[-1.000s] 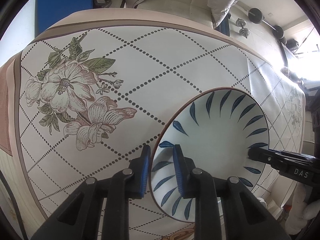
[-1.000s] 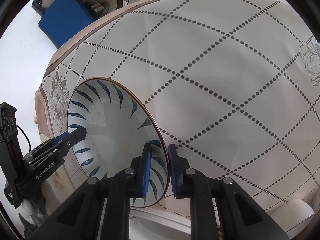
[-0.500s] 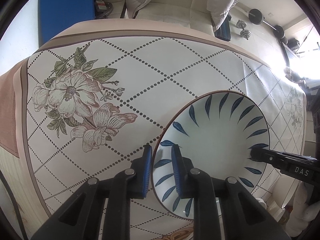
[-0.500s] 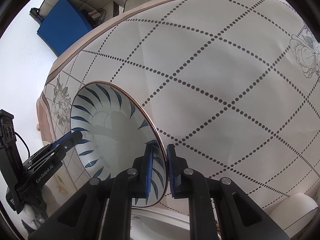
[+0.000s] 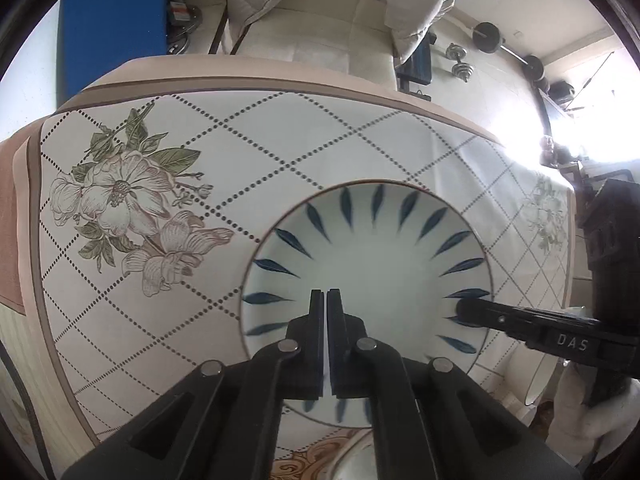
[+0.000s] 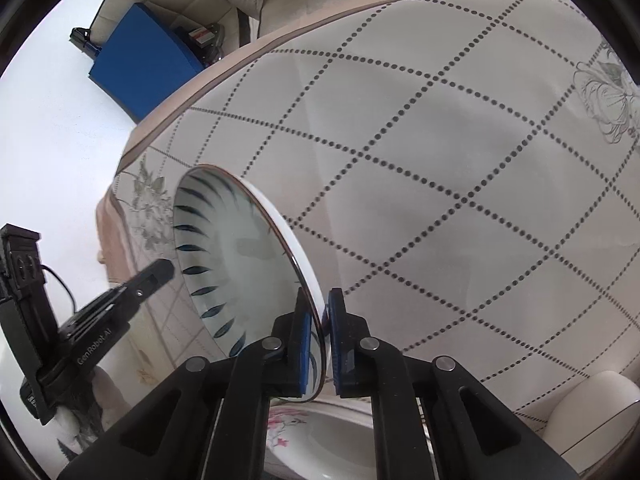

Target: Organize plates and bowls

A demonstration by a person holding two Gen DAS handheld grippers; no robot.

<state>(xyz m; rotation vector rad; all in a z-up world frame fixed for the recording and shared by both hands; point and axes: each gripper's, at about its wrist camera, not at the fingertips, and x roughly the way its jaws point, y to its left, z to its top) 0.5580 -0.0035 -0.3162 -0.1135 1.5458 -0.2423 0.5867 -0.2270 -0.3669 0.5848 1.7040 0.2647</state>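
A white bowl (image 5: 372, 268) with dark-blue leaf strokes radiating inside and a thin brown rim hung tilted above the floral tablecloth (image 5: 240, 152), off its surface. Below the bowl's near edge, a flower-patterned white dish (image 6: 328, 432) partly showed.

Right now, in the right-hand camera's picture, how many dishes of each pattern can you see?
Blue-leaf bowl: 1
Pink-flowered dish: 1
Plain cream dish: 1
Total: 3
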